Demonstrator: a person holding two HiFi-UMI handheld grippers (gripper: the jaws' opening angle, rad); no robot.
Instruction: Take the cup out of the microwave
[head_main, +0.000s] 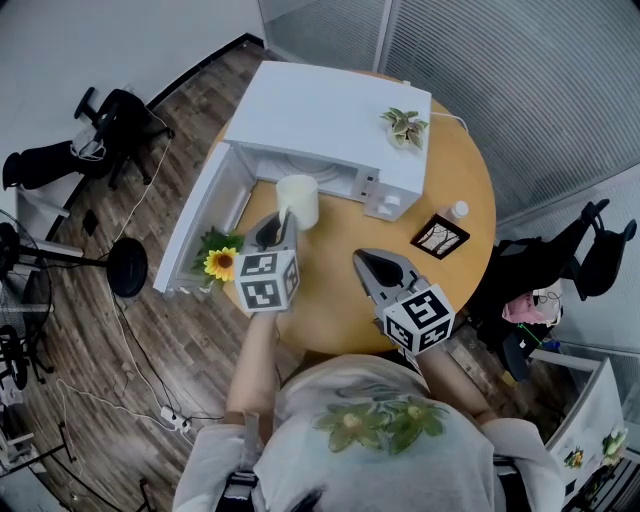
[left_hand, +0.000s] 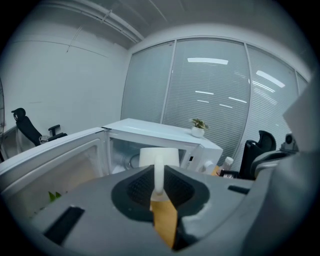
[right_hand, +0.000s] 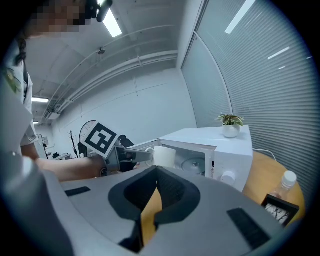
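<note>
Left gripper (head_main: 282, 222) clamps the cup (head_main: 298, 200) by its handle, carrying it upright just ahead, outside the microwave (head_main: 330, 115); right gripper (head_main: 362, 260) closed, empty.

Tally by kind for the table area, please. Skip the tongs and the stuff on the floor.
Microwave: 1
Cup: 1
Potted plant: 1
Picture frame: 1
Bottle: 1
Sunflower: 1
Total: 6
</note>
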